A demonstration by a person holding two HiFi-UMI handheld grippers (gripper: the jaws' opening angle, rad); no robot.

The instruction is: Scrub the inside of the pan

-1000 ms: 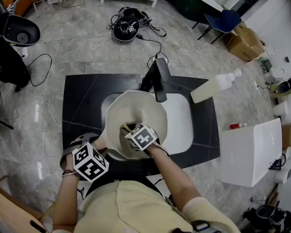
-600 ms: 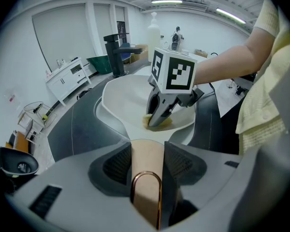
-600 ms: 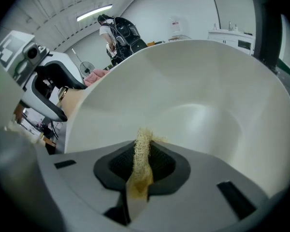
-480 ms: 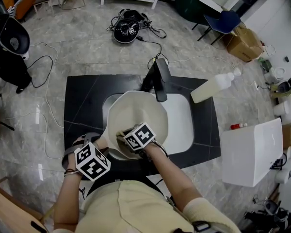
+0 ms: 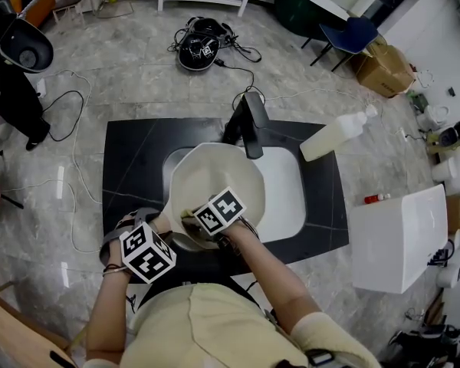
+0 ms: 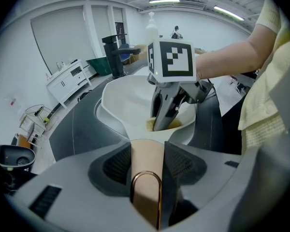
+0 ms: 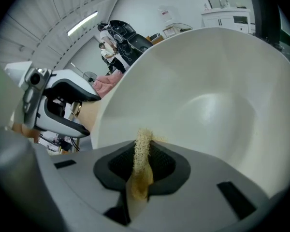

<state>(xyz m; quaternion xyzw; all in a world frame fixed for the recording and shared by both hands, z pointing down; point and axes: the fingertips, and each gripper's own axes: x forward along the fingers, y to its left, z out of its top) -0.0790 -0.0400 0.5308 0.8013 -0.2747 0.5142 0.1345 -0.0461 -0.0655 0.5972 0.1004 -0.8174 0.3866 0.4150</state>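
Holding inventory, as you have it: one cream pan (image 5: 215, 167), set in the left part of the white sink (image 5: 287, 194). Its pale handle (image 6: 144, 187), which has a copper loop, is clamped between the jaws of your left gripper (image 6: 147, 153). Your right gripper (image 6: 162, 123) is closed on one yellow fibrous scrubber (image 7: 143, 153), which is pressed to the pan's inner wall near the handle side.

- **Markings:** black-and-white square patterns on two cubes (image 5: 146, 253), one per gripper.
- **Surface:** one black counter (image 5: 134, 159), with one black faucet (image 5: 251, 125) and one pale bottle (image 5: 333, 140) at its far right edge.
- **Room:** grey stone-pattern floor (image 5: 138, 75), and one white box (image 5: 395, 240) to your right.
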